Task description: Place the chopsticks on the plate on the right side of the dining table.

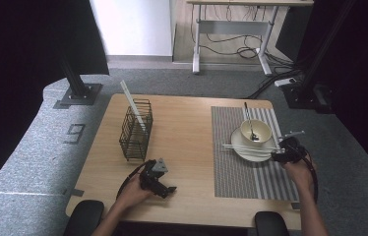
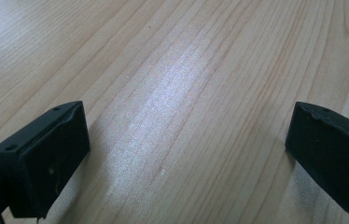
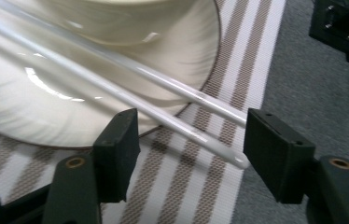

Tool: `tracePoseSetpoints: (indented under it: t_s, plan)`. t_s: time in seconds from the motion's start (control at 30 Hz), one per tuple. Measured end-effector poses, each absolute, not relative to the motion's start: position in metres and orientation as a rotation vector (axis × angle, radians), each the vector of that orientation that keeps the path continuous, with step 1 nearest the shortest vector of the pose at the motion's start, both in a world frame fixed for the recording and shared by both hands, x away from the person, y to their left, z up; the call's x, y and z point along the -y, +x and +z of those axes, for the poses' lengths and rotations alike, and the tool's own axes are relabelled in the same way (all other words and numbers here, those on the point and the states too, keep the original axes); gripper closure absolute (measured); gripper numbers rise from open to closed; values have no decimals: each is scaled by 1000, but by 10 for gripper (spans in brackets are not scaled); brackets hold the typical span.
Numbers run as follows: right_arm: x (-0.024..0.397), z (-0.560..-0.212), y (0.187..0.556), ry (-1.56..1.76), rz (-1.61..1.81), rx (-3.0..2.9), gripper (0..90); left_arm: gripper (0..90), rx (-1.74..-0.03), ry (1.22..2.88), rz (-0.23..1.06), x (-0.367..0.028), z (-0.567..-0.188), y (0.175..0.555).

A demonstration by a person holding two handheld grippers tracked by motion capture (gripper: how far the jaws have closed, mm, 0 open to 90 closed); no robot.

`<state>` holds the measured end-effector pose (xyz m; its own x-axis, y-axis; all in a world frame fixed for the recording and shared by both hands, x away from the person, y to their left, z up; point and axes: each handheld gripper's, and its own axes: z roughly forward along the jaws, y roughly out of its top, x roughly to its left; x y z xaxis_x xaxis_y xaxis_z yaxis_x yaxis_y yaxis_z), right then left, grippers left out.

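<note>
The right gripper [image 3: 189, 140] is held at the right edge of the plate [image 1: 243, 151], its jaws parted and pressing on nothing, with the ends of the two white chopsticks [image 3: 163, 100] lying loose between them. The chopsticks are laid across the plate just near of the bowl [image 1: 256, 130], on the striped mat [image 1: 251, 177] at the table's right. The left gripper [image 2: 186, 154] is rested on the bare wooden table [image 2: 177, 70] near the wire basket [image 1: 136, 132], jaws spread wide and empty.
</note>
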<state>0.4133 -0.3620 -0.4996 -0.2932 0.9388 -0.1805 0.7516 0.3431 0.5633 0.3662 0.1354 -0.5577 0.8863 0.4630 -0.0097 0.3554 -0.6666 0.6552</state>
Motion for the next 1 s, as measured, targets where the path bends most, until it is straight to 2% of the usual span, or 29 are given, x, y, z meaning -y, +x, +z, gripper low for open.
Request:
tracePoseSetpoints:
  t_s: [0.23,0.37,0.43,0.83,1.0]
  plan:
    - [345,-491,393,1427,674,-2115,219,0,-585,2365,206,-135,-558,366]
    - [329,-487,381,1392,757,-2080,102,0,-583,2364,207,-135,-558,366]
    - [320,-487,377,1376,774,-2039,0,0,-582,2365,207,-135,-558,366]
    - [283,-501,372,1352,954,-2054,0,0,-582,2368,206,-135,-558,366]
    - [268,-519,375,1323,950,-2071,0,0,-582,2368,206,-135,-558,366]
